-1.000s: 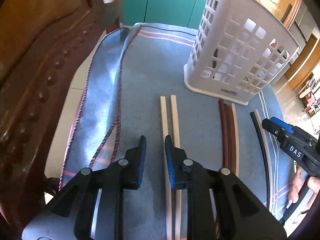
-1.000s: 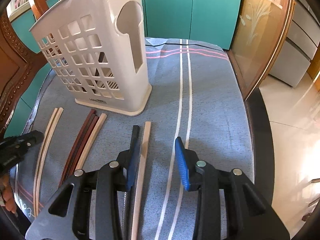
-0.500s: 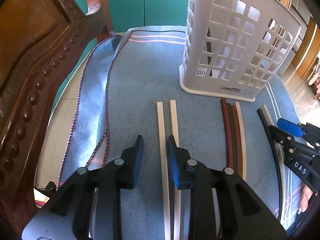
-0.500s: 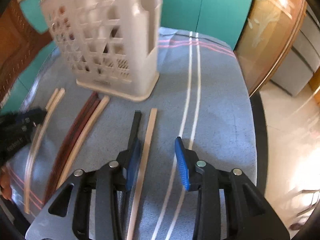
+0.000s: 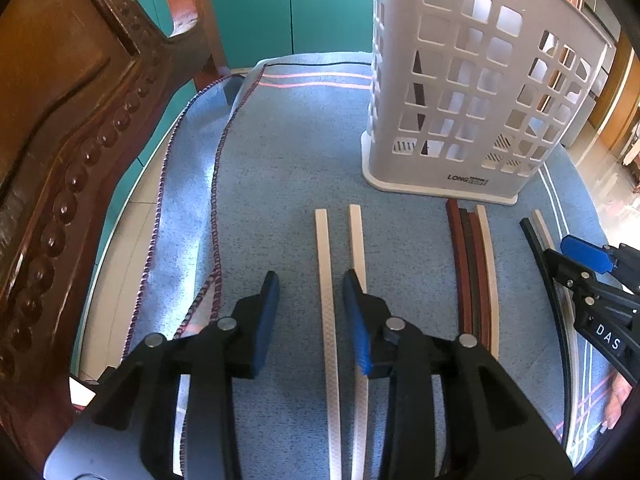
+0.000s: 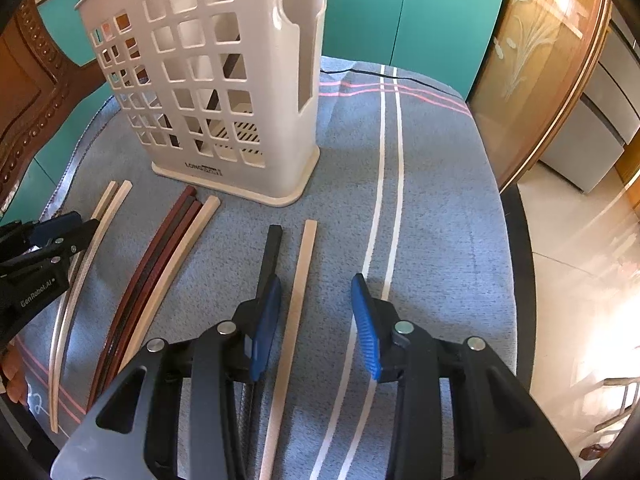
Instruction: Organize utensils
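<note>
Chopsticks lie in three loose groups on a blue-grey striped cloth (image 5: 280,168) in front of a white slotted utensil basket (image 5: 472,92), with a carved wooden chair back (image 5: 60,128) rising at the far left of the left wrist view; nearest that chair, a pale pair of chopsticks (image 5: 327,300) runs lengthwise toward the basket, and the left gripper (image 5: 310,300) hovers over it with its blue-padded jaws spread, one stick lying in the gap between them and the other passing under the right-hand finger; to the right of that pair, a bundle of dark red-brown sticks with one cream stick (image 5: 474,272) lies close together, its far ends just short of the basket's base; further right, a black chopstick (image 6: 270,256) and a light wooden chopstick (image 6: 298,280) lie side by side but apart; the right gripper (image 6: 316,308) is poised above these two with its jaws wide open, gripping nothing, the light stick between the fingers and the black one under the left-hand finger; inside the basket, seen through its square openings, at least one dark stick (image 6: 230,66) leans upright; teal cabinet doors (image 6: 400,12) stand behind the table, and white stripes in the cloth run away to the right of the right gripper.
</note>
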{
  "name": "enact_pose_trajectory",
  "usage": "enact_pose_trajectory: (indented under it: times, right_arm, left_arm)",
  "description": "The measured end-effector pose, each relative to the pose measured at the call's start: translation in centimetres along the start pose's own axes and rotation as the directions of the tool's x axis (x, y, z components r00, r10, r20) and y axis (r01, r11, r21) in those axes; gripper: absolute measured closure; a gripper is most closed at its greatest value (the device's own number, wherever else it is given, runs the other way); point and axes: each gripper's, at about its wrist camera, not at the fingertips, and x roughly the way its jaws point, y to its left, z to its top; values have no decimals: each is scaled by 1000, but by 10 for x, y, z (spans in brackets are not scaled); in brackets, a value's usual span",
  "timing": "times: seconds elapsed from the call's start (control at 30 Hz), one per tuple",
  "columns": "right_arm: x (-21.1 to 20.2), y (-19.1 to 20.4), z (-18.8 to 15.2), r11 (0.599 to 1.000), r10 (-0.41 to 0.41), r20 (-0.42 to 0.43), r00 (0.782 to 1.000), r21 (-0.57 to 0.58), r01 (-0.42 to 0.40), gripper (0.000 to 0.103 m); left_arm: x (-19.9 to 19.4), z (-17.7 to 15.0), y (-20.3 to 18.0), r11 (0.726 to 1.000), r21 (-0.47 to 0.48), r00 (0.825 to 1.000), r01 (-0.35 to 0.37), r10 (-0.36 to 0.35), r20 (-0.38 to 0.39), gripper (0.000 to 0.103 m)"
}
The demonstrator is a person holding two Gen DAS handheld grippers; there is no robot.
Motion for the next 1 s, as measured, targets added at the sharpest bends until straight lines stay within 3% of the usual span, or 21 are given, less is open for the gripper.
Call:
enact_pose_trajectory:
  times: [0.23, 0.4, 0.47, 0.53, 0.67, 0.87, 1.0]
  right_arm:
    - [4, -2, 6, 1000, 5, 6, 1000, 5, -5, 67]
    - [2, 5, 5, 999, 37, 13, 999, -8, -37, 91]
    - [2, 7, 5, 999, 49, 18, 999, -12, -49, 94]
    - [2, 7, 4, 998, 61, 27, 998, -1, -61, 94]
    - [-13, 3, 5, 996, 90, 92, 992, 19, -93, 96]
    - [-58, -6, 9, 985, 158, 232, 960, 33, -170, 96]
    - [-94, -7, 12, 971, 223, 311, 924, 15, -240, 96]
  left_arm:
    - [7, 5, 3, 1000, 0, 1000, 7, -7, -9, 68]
    - [9, 7, 3, 1000, -4, 1000, 8, -8, -9, 69]
    - [9, 8, 3, 1000, -12, 1000, 29, -29, -10, 77]
    - [8, 8, 3, 999, -17, 999, 42, -42, -10, 94]
    - [5, 7, 2, 999, -20, 999, 45, -45, 5, 95]
    - [5, 2, 3, 999, -20, 999, 42, -42, 8, 95]
    - [-1, 1, 4, 998, -25, 998, 58, -57, 28, 96]
